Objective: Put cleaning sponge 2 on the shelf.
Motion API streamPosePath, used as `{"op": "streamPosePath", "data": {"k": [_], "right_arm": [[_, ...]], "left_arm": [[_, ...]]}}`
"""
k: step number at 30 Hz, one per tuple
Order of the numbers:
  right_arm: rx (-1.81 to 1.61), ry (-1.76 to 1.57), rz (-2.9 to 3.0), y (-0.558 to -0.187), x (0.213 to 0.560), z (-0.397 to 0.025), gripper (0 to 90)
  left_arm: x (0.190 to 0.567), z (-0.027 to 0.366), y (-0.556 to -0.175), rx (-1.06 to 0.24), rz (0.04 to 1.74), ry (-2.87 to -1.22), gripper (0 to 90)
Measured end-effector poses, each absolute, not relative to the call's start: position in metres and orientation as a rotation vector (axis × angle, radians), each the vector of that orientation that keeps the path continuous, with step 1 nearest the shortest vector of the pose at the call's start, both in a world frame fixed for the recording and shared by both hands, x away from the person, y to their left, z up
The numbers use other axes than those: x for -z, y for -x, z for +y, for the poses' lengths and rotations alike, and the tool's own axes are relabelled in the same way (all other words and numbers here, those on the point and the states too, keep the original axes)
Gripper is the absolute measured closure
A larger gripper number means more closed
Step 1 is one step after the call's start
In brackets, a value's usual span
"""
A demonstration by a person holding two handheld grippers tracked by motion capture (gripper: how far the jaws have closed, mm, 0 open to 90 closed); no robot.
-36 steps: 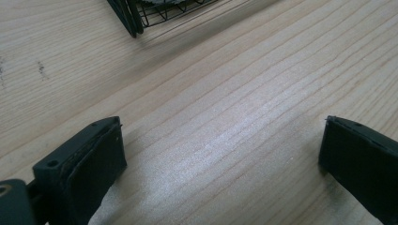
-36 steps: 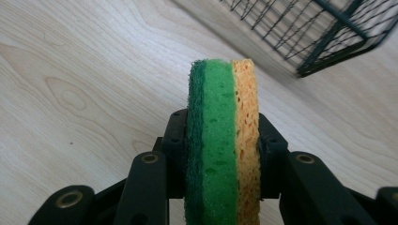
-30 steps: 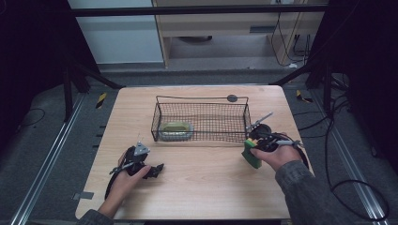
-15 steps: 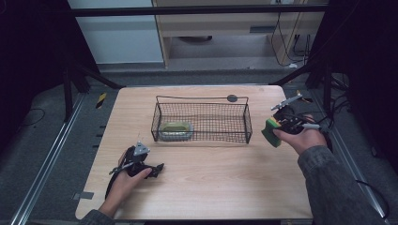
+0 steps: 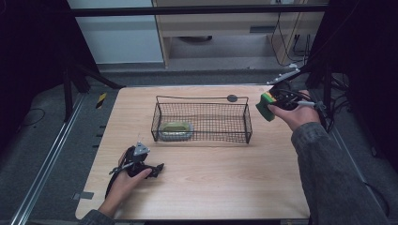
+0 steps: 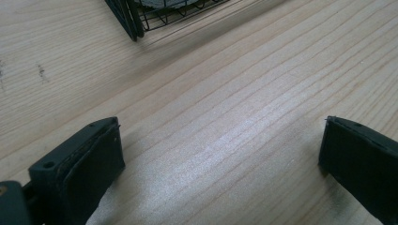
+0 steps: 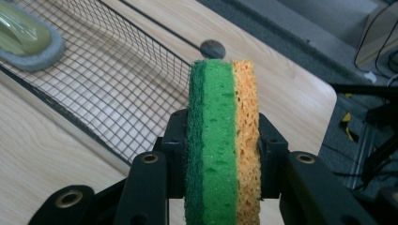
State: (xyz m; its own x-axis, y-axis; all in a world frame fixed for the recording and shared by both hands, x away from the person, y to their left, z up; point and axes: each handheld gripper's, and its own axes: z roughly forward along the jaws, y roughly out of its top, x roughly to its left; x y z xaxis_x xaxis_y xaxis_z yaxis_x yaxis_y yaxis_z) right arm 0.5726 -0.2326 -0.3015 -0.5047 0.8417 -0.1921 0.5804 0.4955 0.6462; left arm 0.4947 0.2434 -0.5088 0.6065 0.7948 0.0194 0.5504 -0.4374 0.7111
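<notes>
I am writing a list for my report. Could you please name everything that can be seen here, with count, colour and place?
sponge: one, green and orange, clamped between the right gripper's jaws, raised beside the basket's right end
wire basket: one, black, middle of the table
scrubber: one, pale green on a grey base, inside the basket at its left
round disc: one, dark grey, behind the basket
table: one, light wood
left gripper: one, black, jaws apart, low on the table's front left
right gripper: one, black, holding the sponge

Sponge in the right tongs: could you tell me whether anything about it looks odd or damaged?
Nothing stands out. The sponge, green and orange layers intact, sits squarely clamped in the right tongs, beside the wire basket.
</notes>
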Motion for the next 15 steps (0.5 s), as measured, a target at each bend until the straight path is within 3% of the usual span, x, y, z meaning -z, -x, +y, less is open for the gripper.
{"op": "streamPosePath", "data": {"k": [15], "right_arm": [[-0.719,-1.091,2.240,-0.603,0.291,-0.203,64.3]], "left_arm": [[0.509,0.243,-0.495,-0.464,1.055,-2.157,0.0]]}}
